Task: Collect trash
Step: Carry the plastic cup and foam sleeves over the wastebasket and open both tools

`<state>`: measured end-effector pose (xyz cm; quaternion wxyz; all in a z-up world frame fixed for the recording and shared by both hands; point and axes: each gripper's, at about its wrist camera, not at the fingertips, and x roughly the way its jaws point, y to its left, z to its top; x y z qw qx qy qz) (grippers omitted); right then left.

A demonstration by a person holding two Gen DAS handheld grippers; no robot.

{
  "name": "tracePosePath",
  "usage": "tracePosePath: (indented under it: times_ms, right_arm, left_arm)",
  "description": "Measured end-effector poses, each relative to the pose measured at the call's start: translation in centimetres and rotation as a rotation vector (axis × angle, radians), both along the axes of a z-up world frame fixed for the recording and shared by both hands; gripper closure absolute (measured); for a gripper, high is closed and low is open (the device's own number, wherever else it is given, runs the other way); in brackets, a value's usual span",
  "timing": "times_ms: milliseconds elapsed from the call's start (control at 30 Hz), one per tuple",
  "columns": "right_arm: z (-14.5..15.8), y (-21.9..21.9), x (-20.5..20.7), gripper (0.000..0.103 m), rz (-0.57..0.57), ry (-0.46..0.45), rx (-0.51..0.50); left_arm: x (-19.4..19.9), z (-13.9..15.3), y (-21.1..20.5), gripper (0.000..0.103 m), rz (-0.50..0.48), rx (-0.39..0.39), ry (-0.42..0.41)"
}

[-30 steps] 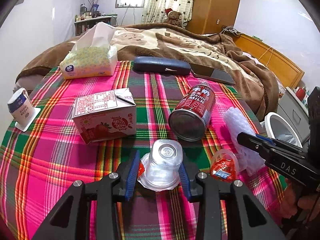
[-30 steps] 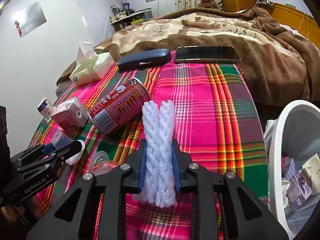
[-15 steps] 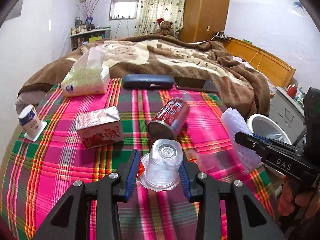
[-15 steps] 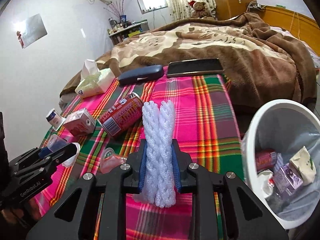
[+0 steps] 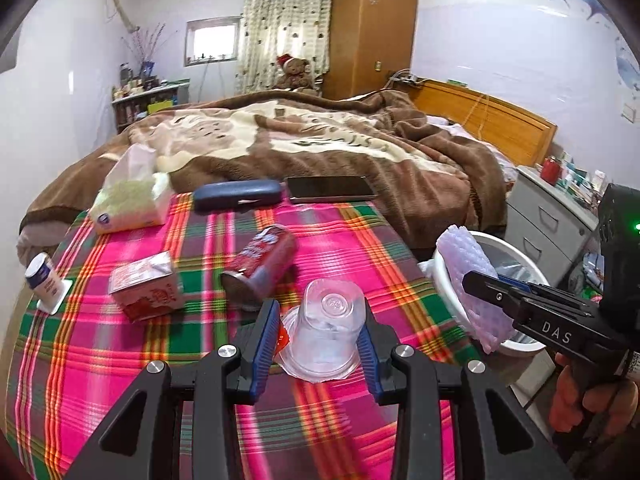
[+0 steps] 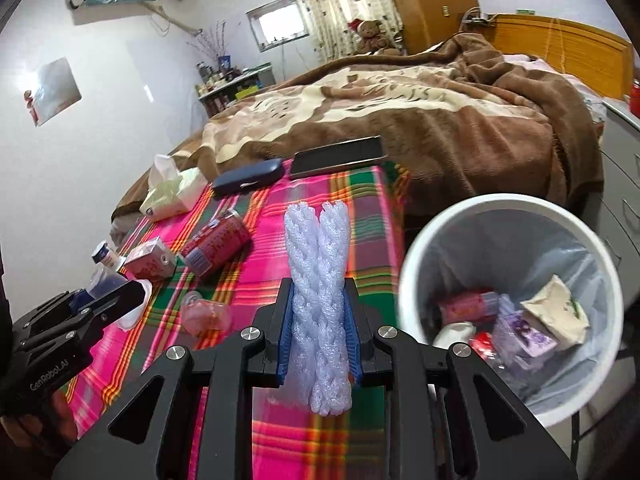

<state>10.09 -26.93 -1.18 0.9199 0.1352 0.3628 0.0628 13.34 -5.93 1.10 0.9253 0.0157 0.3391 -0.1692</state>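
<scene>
My left gripper (image 5: 318, 340) is shut on a clear plastic cup (image 5: 326, 332), held bottom-forward above the plaid cloth (image 5: 100, 360). My right gripper (image 6: 320, 332) is shut on a folded white foam net sleeve (image 6: 318, 280), held above the cloth's right edge, just left of the white trash bin (image 6: 404, 280). The sleeve (image 5: 472, 276) and bin (image 5: 444, 280) also show in the left wrist view. A red can (image 5: 262, 266) and a pink milk carton (image 5: 146, 290) lie on the cloth. A small clear jelly cup (image 6: 204, 314) lies near the can.
A tissue pack (image 5: 130, 200), a dark glasses case (image 5: 238, 194), a phone (image 5: 332, 189) and a small white bottle (image 5: 42, 278) lie at the cloth's edges. The bin holds several pieces of trash. A grey drawer cabinet (image 5: 548, 220) stands behind the bin.
Both grippers have risen and drawn back from the cloth with their loads. The right one has swung right, so the bin now fills the right of its view.
</scene>
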Motion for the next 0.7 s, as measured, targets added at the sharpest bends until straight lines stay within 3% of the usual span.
tracePosePath:
  times_ms: [700]
  right_arm:
    - [-0.9, -9.4, -3.0, 0.080, -0.222, 0.028, -0.007]
  left_arm:
    - [-0.7, 0.1, -12.7, 0.065, -0.230, -0.030, 0.026]
